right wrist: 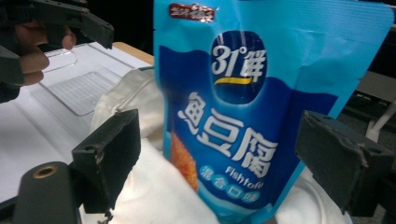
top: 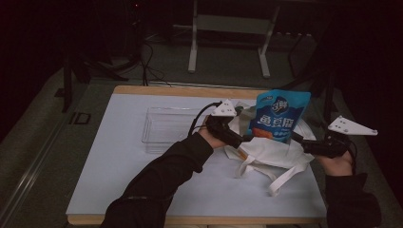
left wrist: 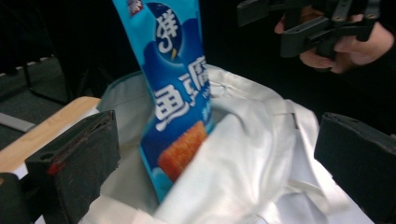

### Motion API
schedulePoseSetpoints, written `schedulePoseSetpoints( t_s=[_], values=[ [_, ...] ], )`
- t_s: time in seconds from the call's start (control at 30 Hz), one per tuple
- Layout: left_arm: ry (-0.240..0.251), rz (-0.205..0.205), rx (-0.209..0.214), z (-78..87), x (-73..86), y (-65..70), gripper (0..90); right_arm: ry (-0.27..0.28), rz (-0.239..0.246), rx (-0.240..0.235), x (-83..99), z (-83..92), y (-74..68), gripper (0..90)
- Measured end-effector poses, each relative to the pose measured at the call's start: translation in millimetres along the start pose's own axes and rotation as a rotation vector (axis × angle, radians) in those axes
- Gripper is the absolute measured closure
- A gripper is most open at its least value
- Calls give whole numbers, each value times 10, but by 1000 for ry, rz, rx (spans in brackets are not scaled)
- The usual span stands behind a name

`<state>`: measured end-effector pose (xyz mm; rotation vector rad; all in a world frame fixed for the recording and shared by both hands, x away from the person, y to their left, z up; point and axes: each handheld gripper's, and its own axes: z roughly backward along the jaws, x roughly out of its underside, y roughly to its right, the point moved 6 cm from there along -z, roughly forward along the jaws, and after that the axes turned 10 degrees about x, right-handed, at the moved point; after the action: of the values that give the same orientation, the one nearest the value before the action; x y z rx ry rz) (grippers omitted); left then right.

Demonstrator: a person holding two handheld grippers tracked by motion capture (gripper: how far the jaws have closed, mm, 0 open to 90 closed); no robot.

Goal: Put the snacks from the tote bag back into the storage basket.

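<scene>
On the white table (top: 119,180), right of the clear plastic tray (top: 166,126), the white cloth tote bag (top: 266,154) lies with its mouth open. The blue fish-tofu pouch (top: 281,114) stands upright, its lower end inside the bag, its top sticking out. Left gripper (top: 237,137) and right gripper (top: 304,142) flank it, jaws apart, clamping nothing. Judged from this, the pouch is mostly bagged; pushing it fully in remains.

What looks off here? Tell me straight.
The blue fish tofu pouch stands half out of the white tote bag, leaning, with neither open gripper holding it. The bag lies crumpled, its straps trailing.
</scene>
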<state>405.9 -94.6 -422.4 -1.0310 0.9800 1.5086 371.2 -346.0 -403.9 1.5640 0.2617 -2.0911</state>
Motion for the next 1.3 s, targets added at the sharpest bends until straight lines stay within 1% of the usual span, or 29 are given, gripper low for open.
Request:
schedulePoseSetpoints(
  t_s=[0.13,0.17,0.2,0.23,0.33,0.4,0.47,0.5,0.53,0.57,0.6,0.63,0.67,0.7,0.73,0.77,0.8,0.83,0.87,0.9,0.97,1.0,1.07,1.1,1.13,1.17,1.23,1.27,1.3],
  values=[
    [-6,7,-8,-105,-37,-117,6,-9,1,7,-4,-70,76,143],
    [-3,6,-16,-134,-49,-158,6,-11,3,8,-3,-90,95,143],
    [6,13,-10,-159,-60,-185,17,-16,-1,10,-2,-113,117,143],
    [7,14,-14,-177,-68,-209,26,-20,-2,11,-1,-135,139,143],
    [2,14,-20,-268,-79,-283,47,-22,-10,10,0,-189,196,143],
    [1,22,-24,-318,-74,-324,77,-25,-17,15,4,-232,234,143],
    [-4,17,-44,-350,-71,-362,143,-34,-24,17,12,-278,263,149],
    [-4,17,-44,-350,-71,-362,147,-34,-24,17,12,-278,263,149],
    [-12,26,-57,-380,-62,-409,147,-36,-23,23,16,-301,279,149],
    [-5,36,-50,-396,-62,-424,208,-45,-29,29,34,-350,309,149],
    [-5,34,-53,-412,-61,-437,232,-49,-33,28,44,-371,322,149],
    [-16,33,-67,-429,-55,-453,265,-53,-41,28,54,-394,336,149],
    [-8,37,-50,-449,-53,-454,320,-56,-44,31,64,-414,353,149],
    [-13,35,-50,-470,-46,-459,369,-59,-48,30,71,-436,368,149],
    [-24,30,-52,-496,-38,-464,376,-62,-52,34,77,-456,388,150],
    [-30,28,-39,-519,-32,-465,403,-62,-58,33,80,-474,400,169],
    [-37,22,-45,-538,-29,-470,448,-65,-56,29,86,-492,408,183],
    [-38,22,-42,-556,-31,-475,450,-68,-52,29,91,-510,413,184],
    [-34,31,-32,-569,-35,-479,457,-73,-53,24,96,-529,415,196],
    [-32,32,-39,-581,-38,-486,481,-77,-53,19,103,-548,417,209],
    [-44,27,-37,-604,-39,-494,491,-85,-53,11,116,-583,414,227],
    [-50,23,-48,-615,-41,-500,498,-90,-50,7,123,-600,410,244],
    [-57,16,-51,-626,-50,-504,543,-99,-41,7,138,-632,398,262],
    [-63,13,-55,-631,-54,-505,551,-104,-36,4,146,-646,393,296],
    [-65,11,-55,-640,-57,-506,555,-103,-31,3,151,-660,386,310],
    [-75,7,-63,-650,-57,-507,575,-105,-32,-2,156,-673,379,327],
    [-92,7,-64,-673,-49,-504,586,-108,-31,-8,163,-701,368,341],
    [-105,2,-78,-685,-40,-506,589,-111,-37,-15,167,-713,361,357],
    [-106,0,-79,-694,-33,-503,599,-114,-38,-19,172,-725,353,365]
  ],
)
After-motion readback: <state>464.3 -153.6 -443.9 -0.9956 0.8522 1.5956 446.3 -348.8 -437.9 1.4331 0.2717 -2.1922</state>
